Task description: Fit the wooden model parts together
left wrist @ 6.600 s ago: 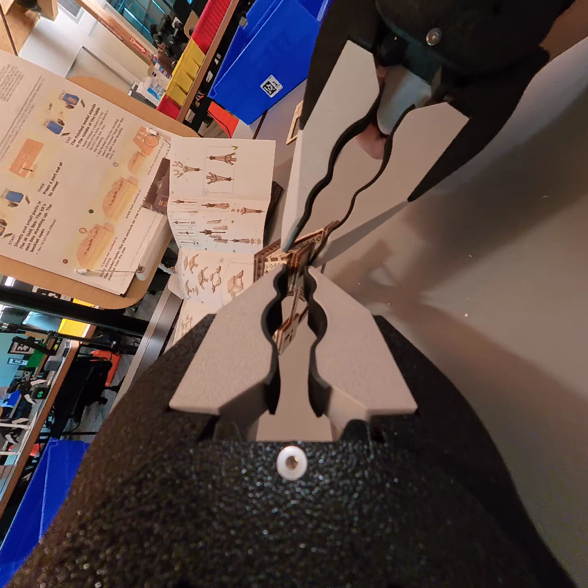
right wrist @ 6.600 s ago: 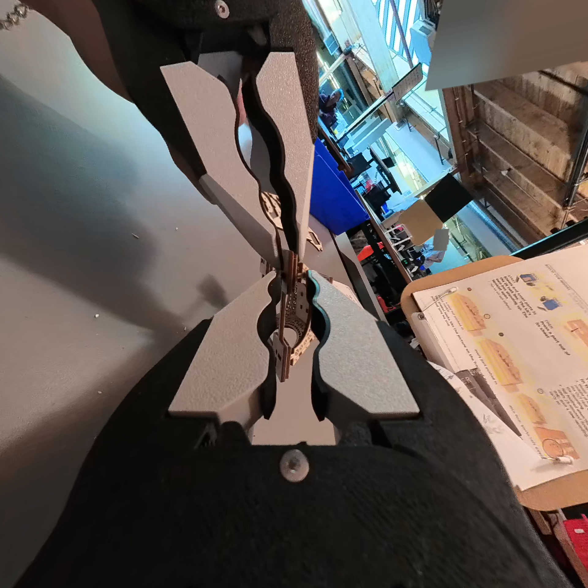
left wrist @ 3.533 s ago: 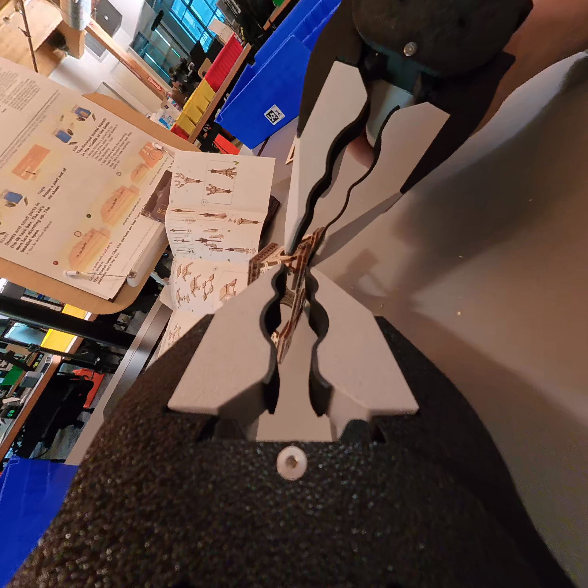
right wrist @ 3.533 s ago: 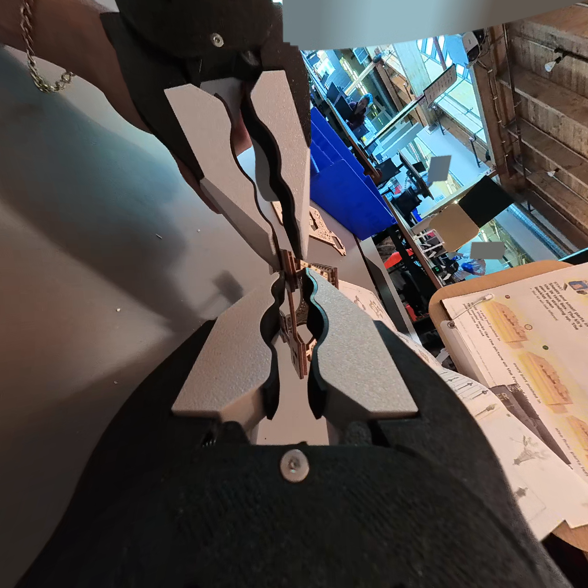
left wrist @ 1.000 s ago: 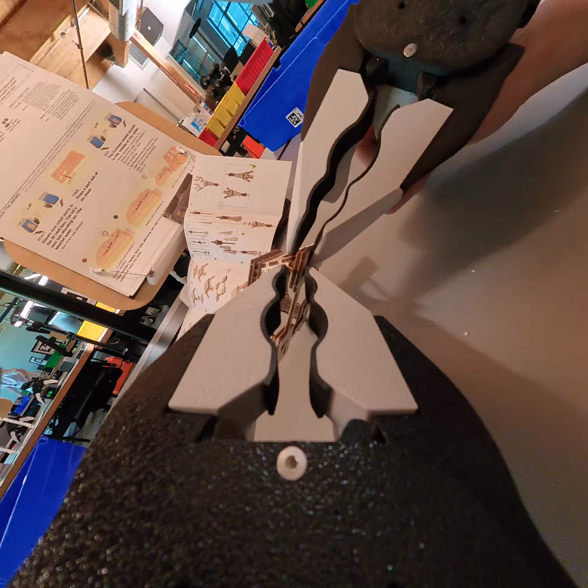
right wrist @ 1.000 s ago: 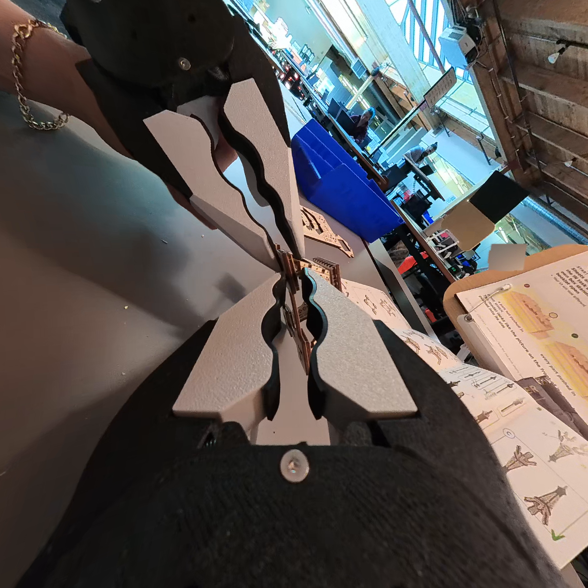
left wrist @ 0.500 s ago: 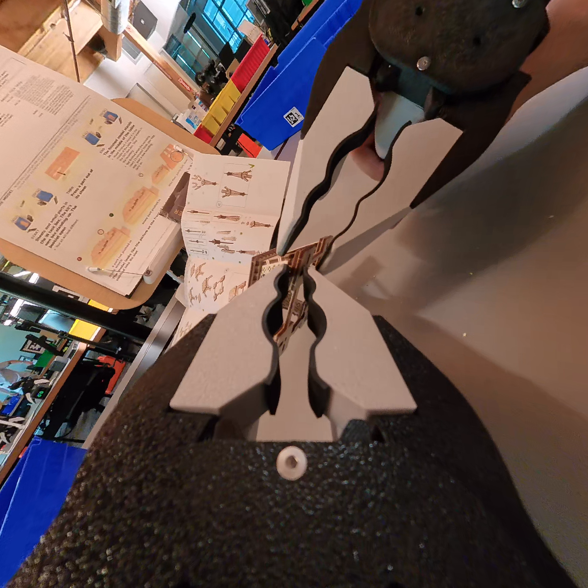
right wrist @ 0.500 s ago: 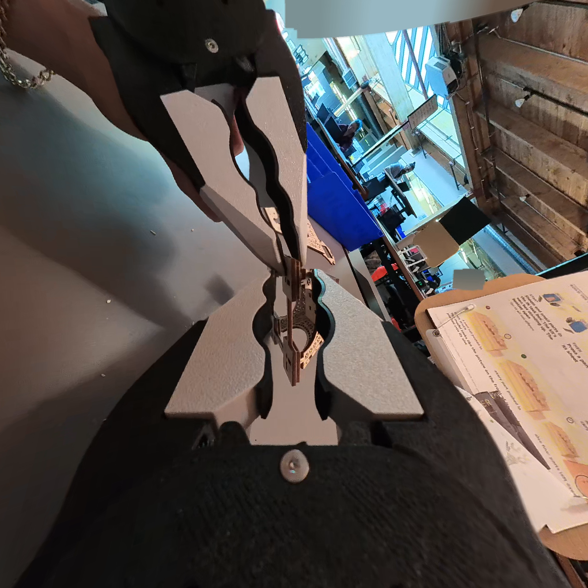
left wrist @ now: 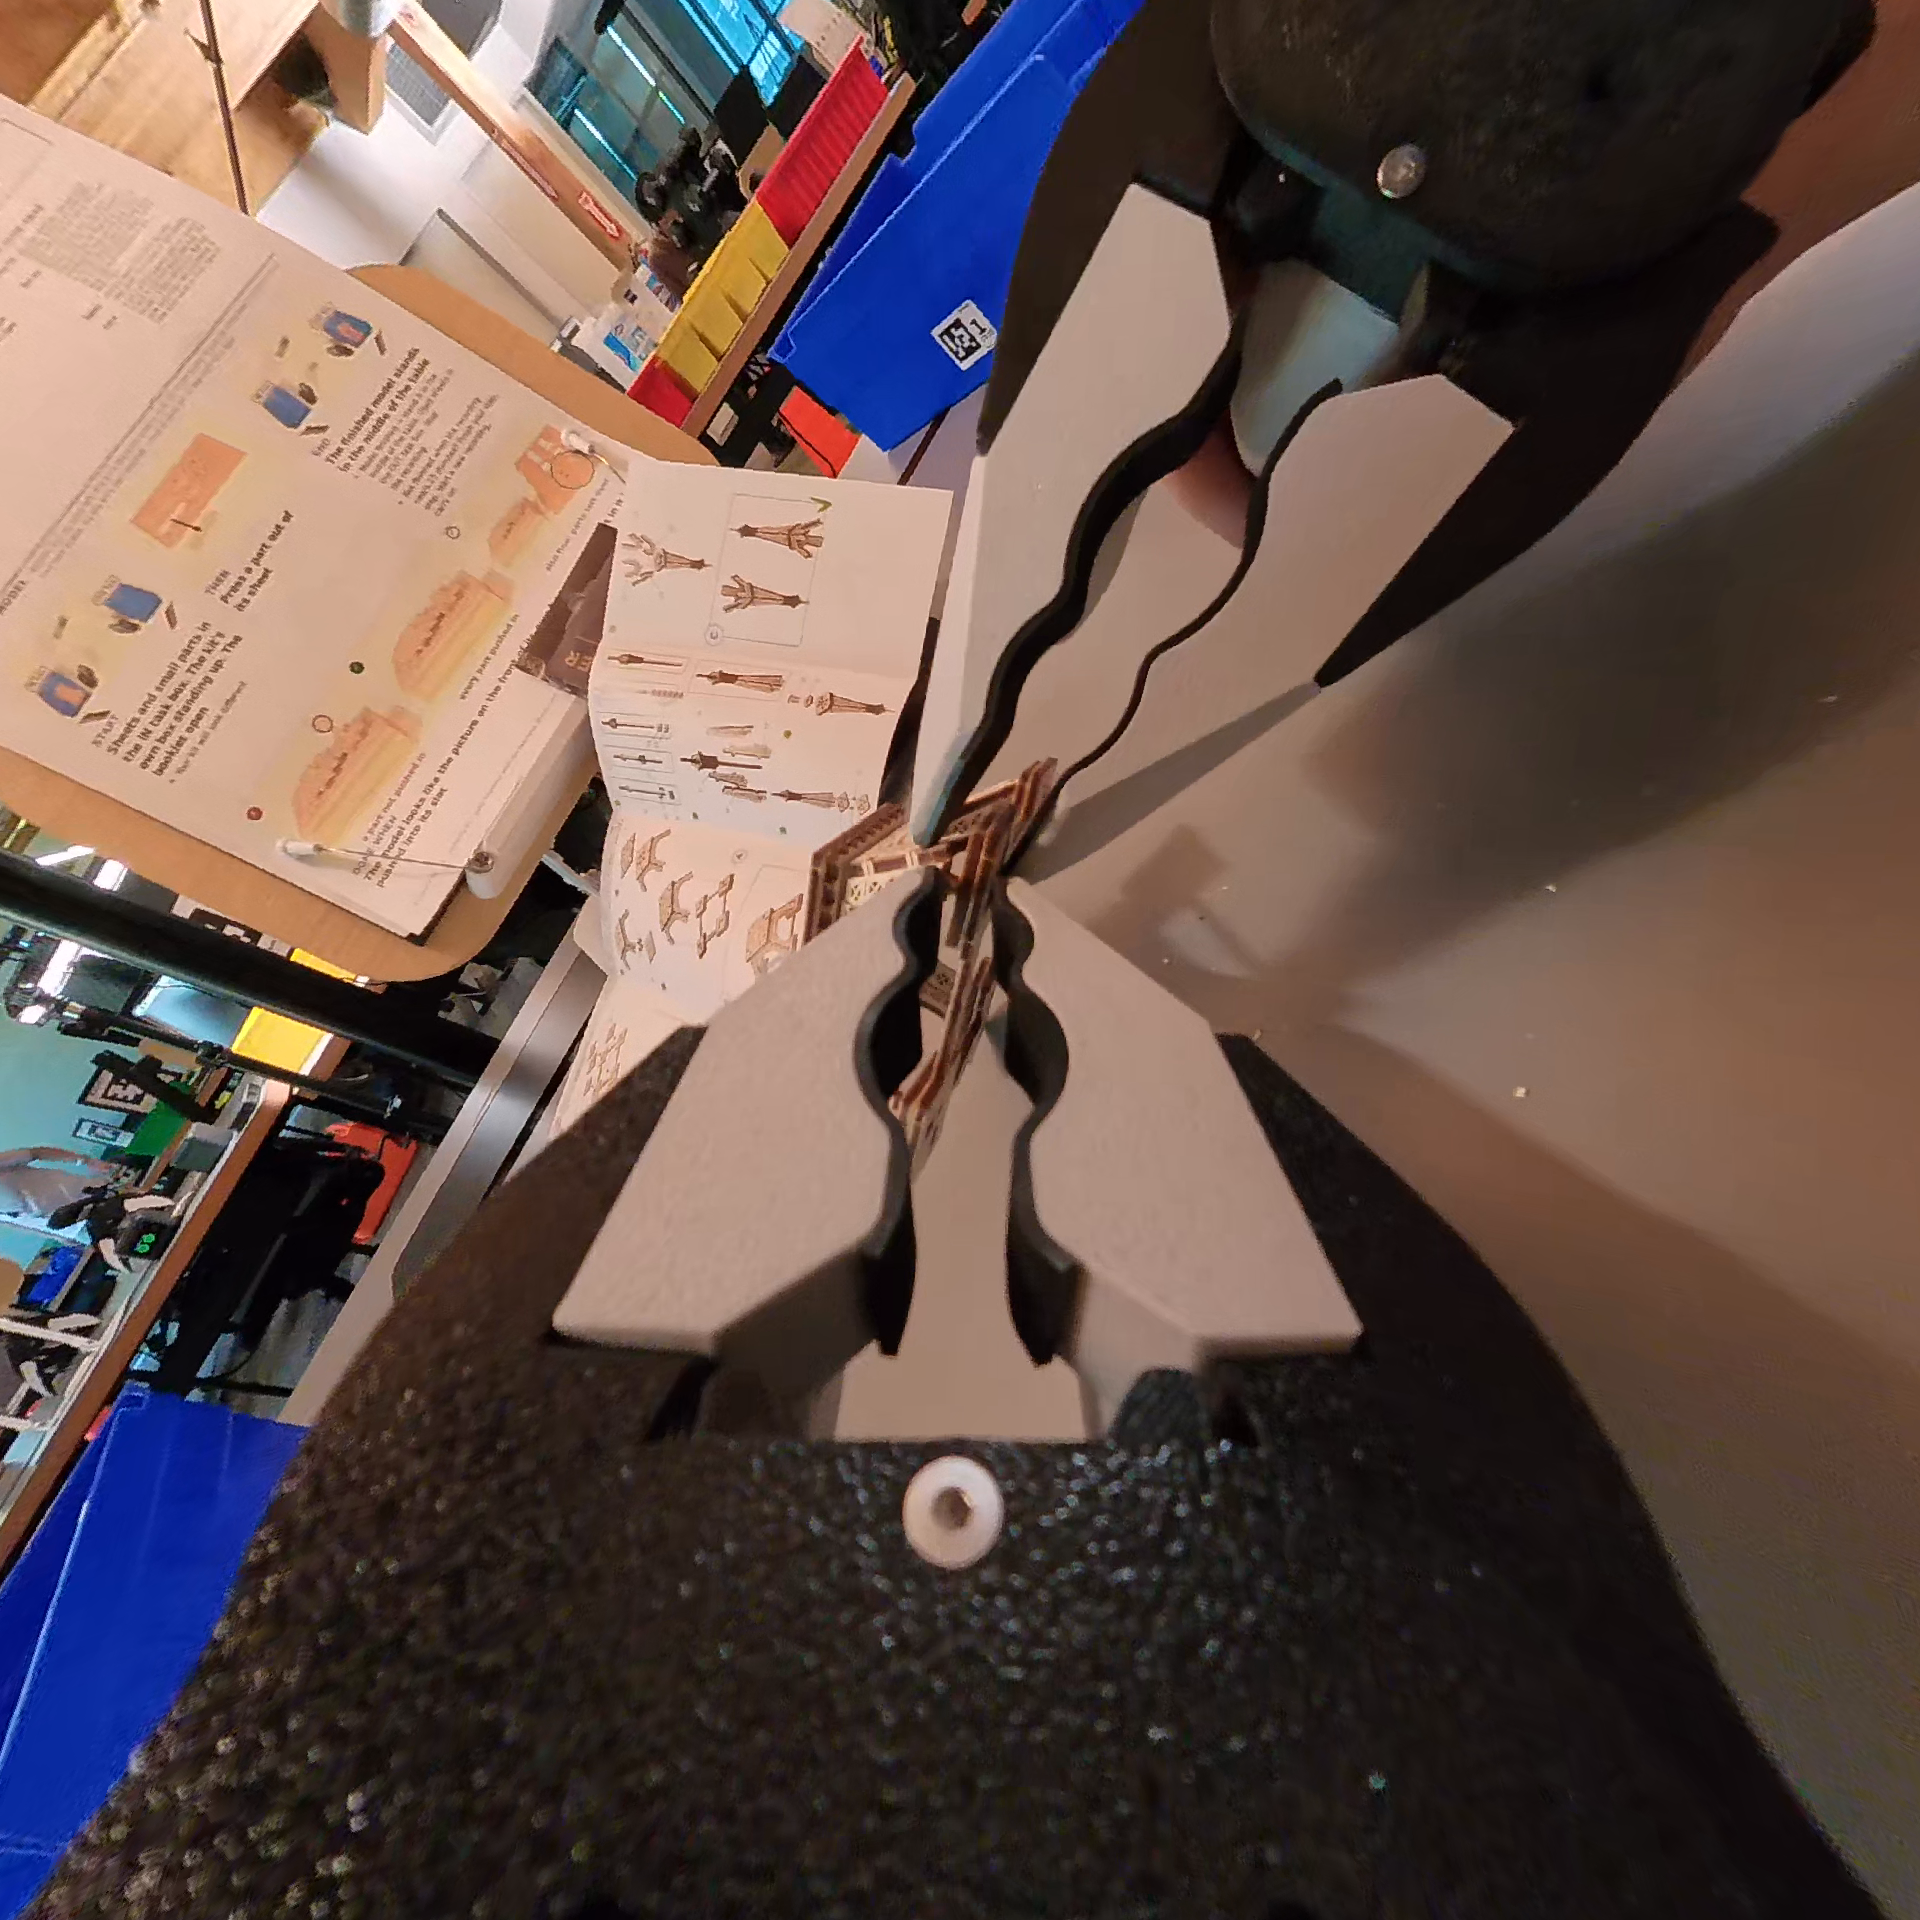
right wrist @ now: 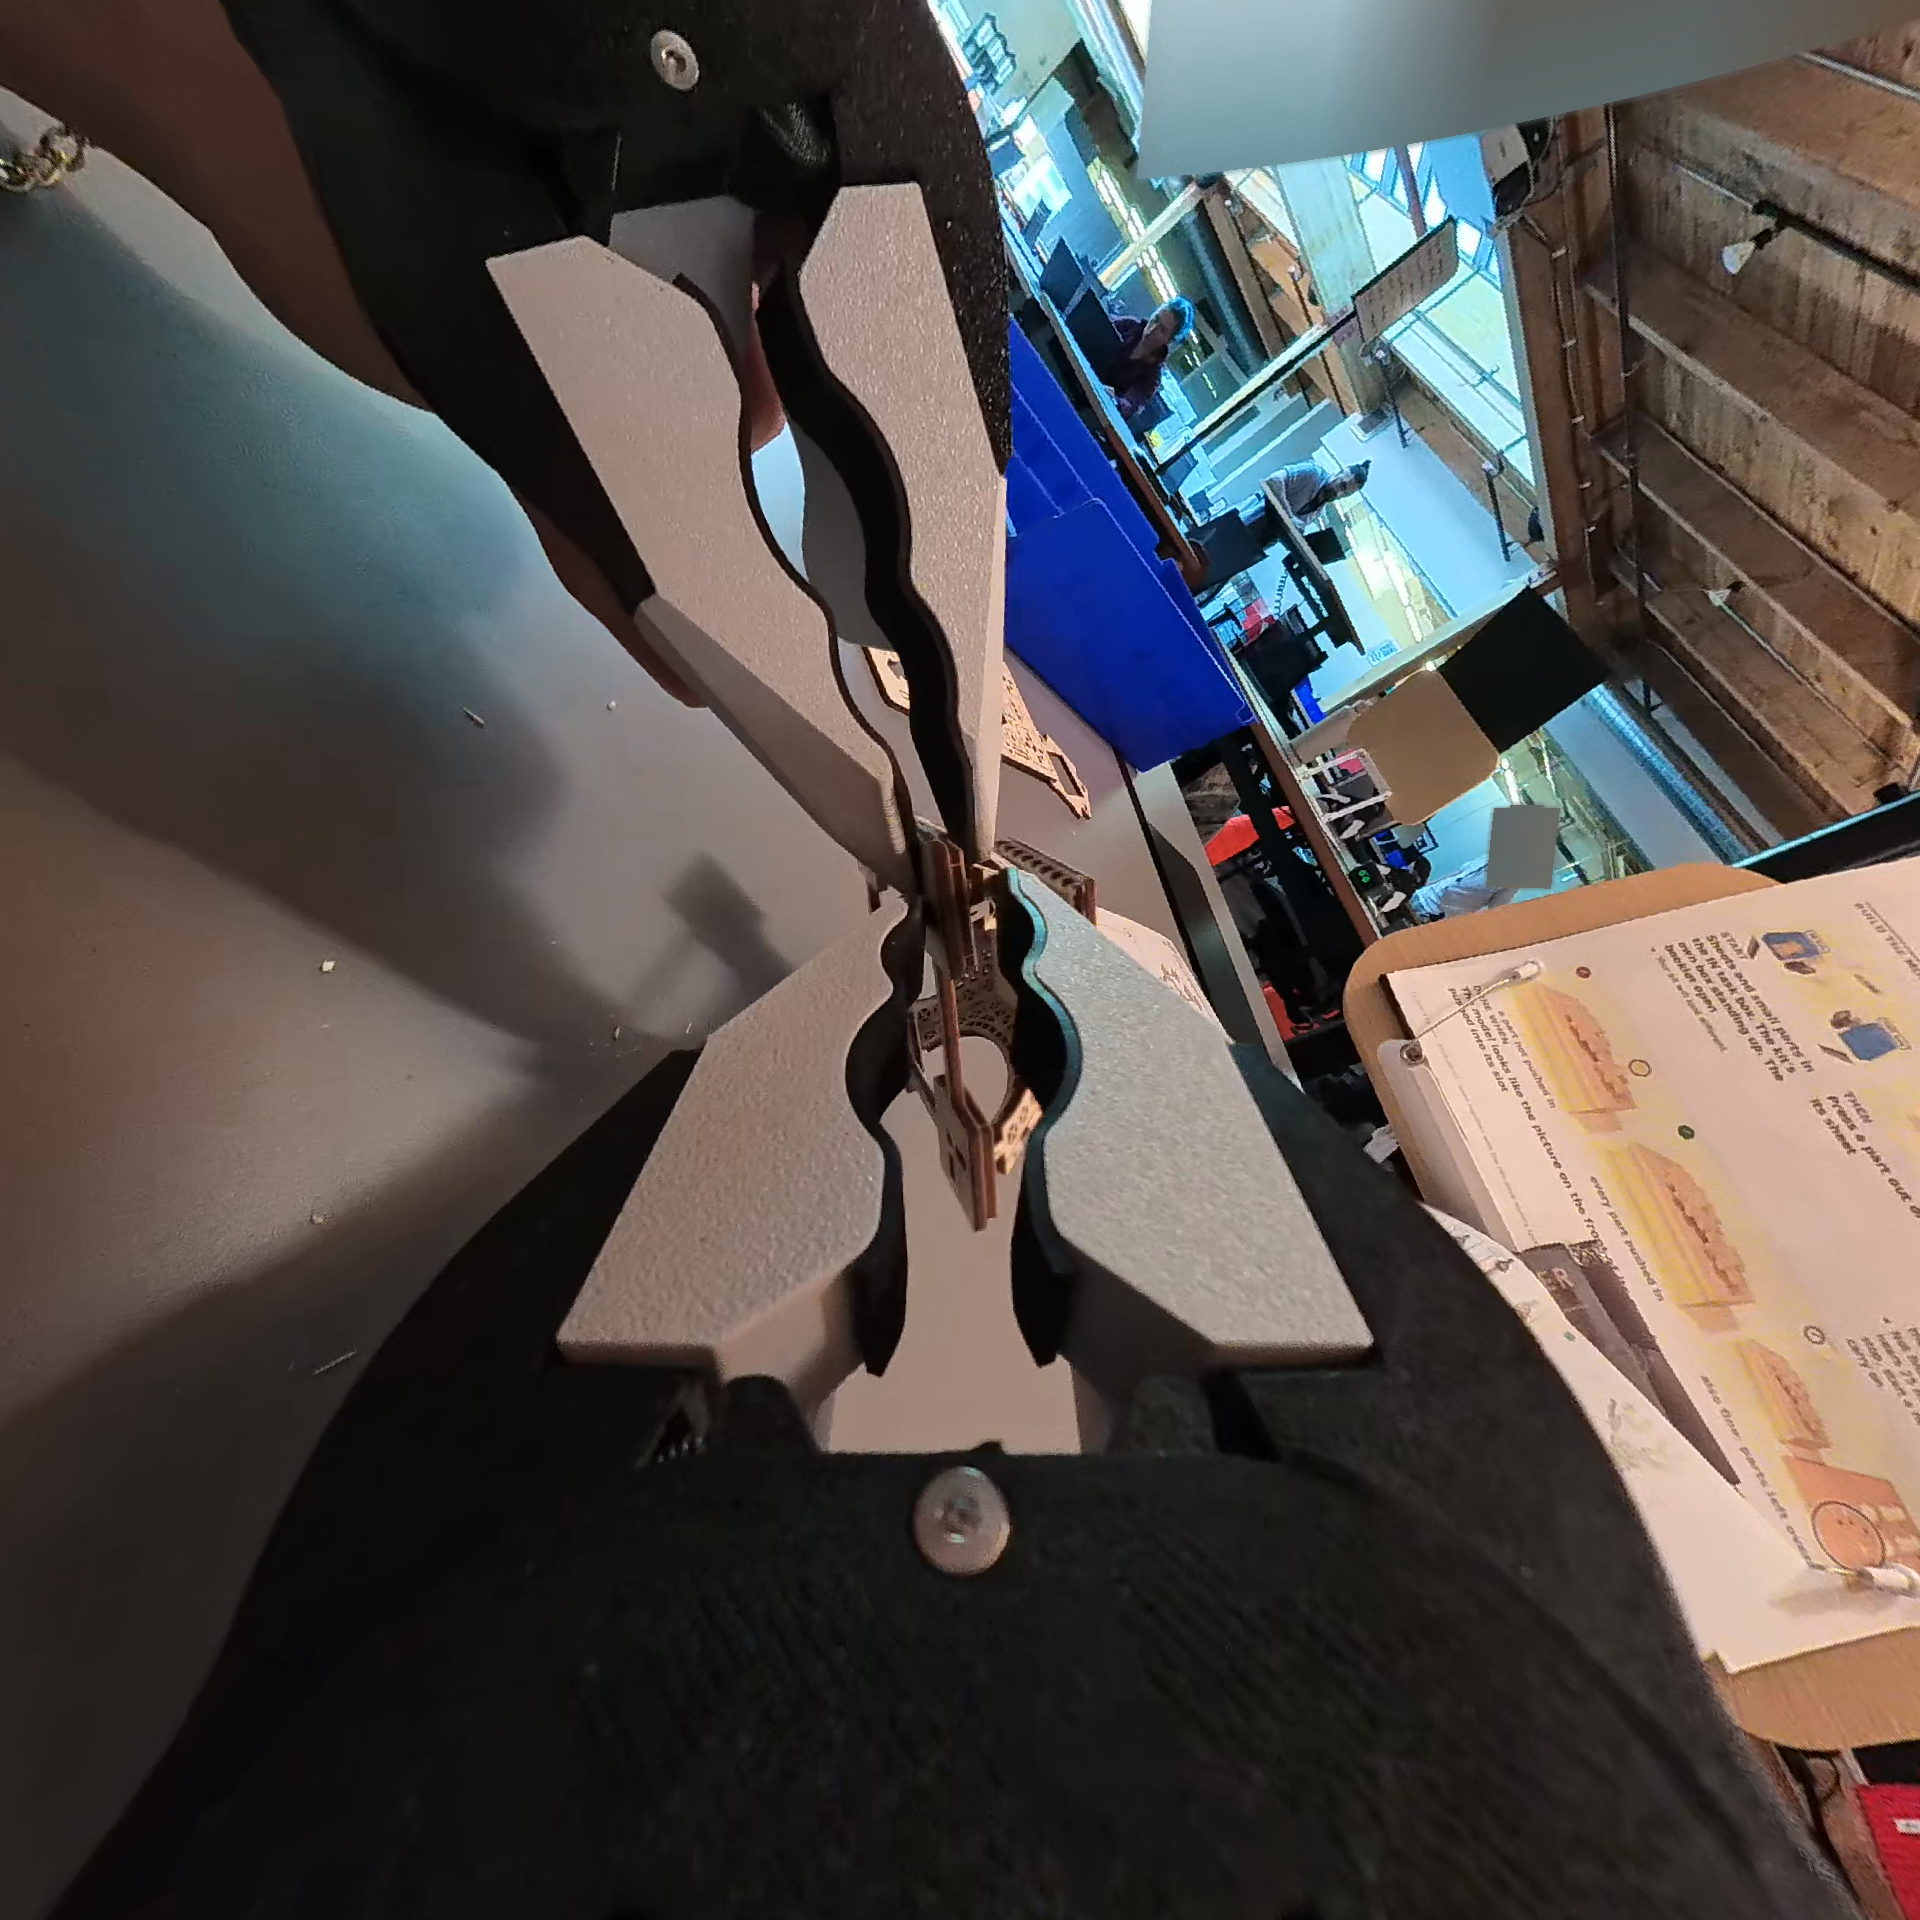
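Note:
My left gripper (left wrist: 966,899) is shut on a thin laser-cut wooden model part (left wrist: 951,1039) that stands edge-on between its fingers. My right gripper (right wrist: 958,909) is shut on a wooden tower part with an arch (right wrist: 971,1070). The two grippers meet tip to tip above the grey table (left wrist: 1558,935), and the two wooden pieces touch at the tips (left wrist: 982,831). The right gripper comes down from the top in the left wrist view (left wrist: 987,821). The left gripper comes down from the top in the right wrist view (right wrist: 935,831). The joint itself is mostly hidden by the fingers.
A clipboard with an instruction sheet (left wrist: 260,582) and a folded paper booklet (left wrist: 769,665) lie just beyond the parts. Blue bins (left wrist: 914,270) stand at the table's far edge. A loose wooden cut-out sheet (right wrist: 1039,764) lies on the table behind the left gripper. The grippers are tip to tip, or close to it.
Both grippers have stayed tip to tip with their parts held. They tilted and shifted slightly against each other, and the arch part now shows more fully between the right gripper's fingers.

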A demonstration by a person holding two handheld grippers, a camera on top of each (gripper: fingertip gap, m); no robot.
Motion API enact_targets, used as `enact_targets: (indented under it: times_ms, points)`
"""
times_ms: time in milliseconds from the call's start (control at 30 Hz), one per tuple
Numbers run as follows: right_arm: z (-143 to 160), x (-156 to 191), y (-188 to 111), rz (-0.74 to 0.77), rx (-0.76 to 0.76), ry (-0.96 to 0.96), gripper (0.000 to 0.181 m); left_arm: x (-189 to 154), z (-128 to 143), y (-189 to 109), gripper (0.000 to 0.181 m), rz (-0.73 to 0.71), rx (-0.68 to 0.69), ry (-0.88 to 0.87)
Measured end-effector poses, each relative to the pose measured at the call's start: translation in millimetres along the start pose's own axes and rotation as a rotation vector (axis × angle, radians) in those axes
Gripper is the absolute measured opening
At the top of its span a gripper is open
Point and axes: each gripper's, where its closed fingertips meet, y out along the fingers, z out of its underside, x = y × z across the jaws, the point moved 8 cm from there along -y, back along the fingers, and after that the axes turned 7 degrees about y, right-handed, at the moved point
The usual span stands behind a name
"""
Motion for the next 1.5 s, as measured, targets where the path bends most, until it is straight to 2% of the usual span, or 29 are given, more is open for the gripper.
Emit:
enact_targets:
  times_ms: [467, 733, 1067, 1367, 1500]
  points:
    - [-0.6, -0.6, 2.4, -0.005, 0.029, -0.001, 0.009, 0.5, 0.6, 0.6, 0.005, 0.014, 0.027, 0.019]
    - [3.8, -6.4, 1.0, -0.042, -0.038, 0.123, 0.010, 3.1, 3.2, -0.7, 0.004, 0.025, -0.017, -0.042]
    - [7.3, -7.9, -0.4, -0.014, -0.063, 0.094, 0.010, 4.9, 4.4, -0.7, 0.004, 0.019, -0.039, -0.103]
    - [2.5, -3.3, 1.0, 0.022, 0.000, -0.093, 0.009, 6.6, 5.9, -1.3, 0.004, 0.040, -0.029, -0.115]
    - [2.2, -4.9, 1.5, 0.032, -0.002, -0.061, 0.008, 7.7, 6.7, -0.7, 0.005, 0.016, -0.036, -0.156]
